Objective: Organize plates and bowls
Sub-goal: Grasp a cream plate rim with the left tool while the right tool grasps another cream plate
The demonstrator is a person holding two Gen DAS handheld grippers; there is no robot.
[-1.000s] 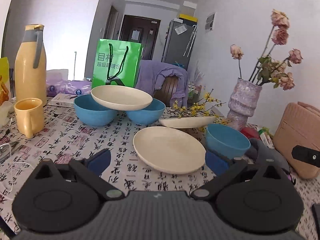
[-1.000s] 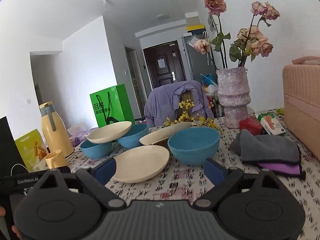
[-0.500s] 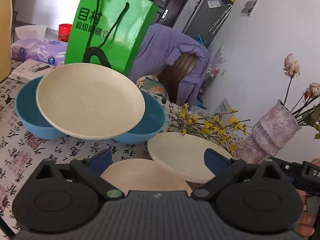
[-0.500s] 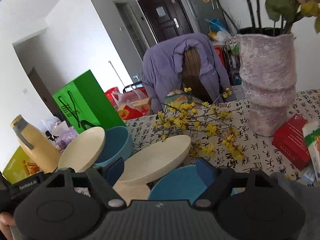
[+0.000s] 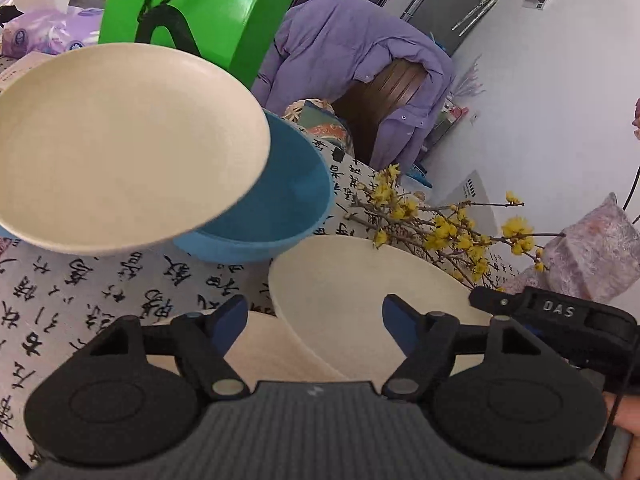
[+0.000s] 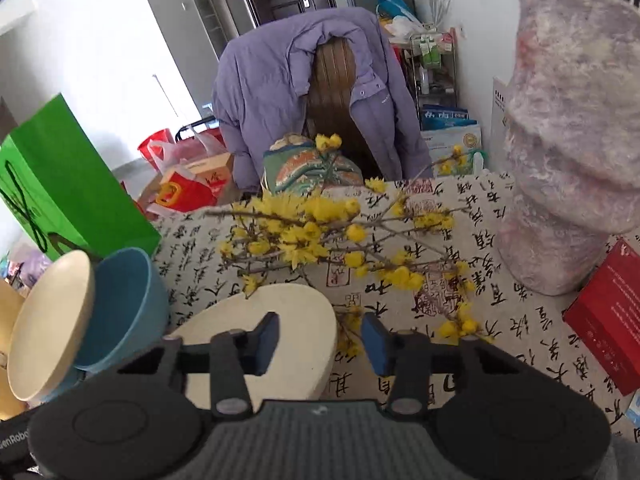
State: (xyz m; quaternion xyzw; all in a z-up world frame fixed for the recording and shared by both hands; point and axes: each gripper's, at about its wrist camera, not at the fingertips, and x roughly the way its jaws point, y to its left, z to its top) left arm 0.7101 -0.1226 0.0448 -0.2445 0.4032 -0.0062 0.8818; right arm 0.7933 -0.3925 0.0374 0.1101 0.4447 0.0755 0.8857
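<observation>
Cream plate (image 5: 360, 292) sits tilted on the calligraphy-print tablecloth (image 5: 120, 292), its far edge under the yellow-flowered branches (image 5: 440, 224). Left gripper (image 5: 314, 330) hovers over this plate's near rim, jaws closing, pads not pressing on it. Right gripper (image 6: 318, 338) straddles the same plate's right rim (image 6: 280, 312), jaws closing, narrow; contact cannot be told. A second cream plate (image 5: 120, 144) leans on a blue bowl (image 5: 276, 208) to the left. A third plate (image 5: 264, 352) lies partly beneath the left gripper. Beyond: green bag (image 5: 192, 8), purple jacket (image 5: 352, 64) on a chair, mottled vase (image 6: 572, 140), red box (image 6: 608, 316).
</observation>
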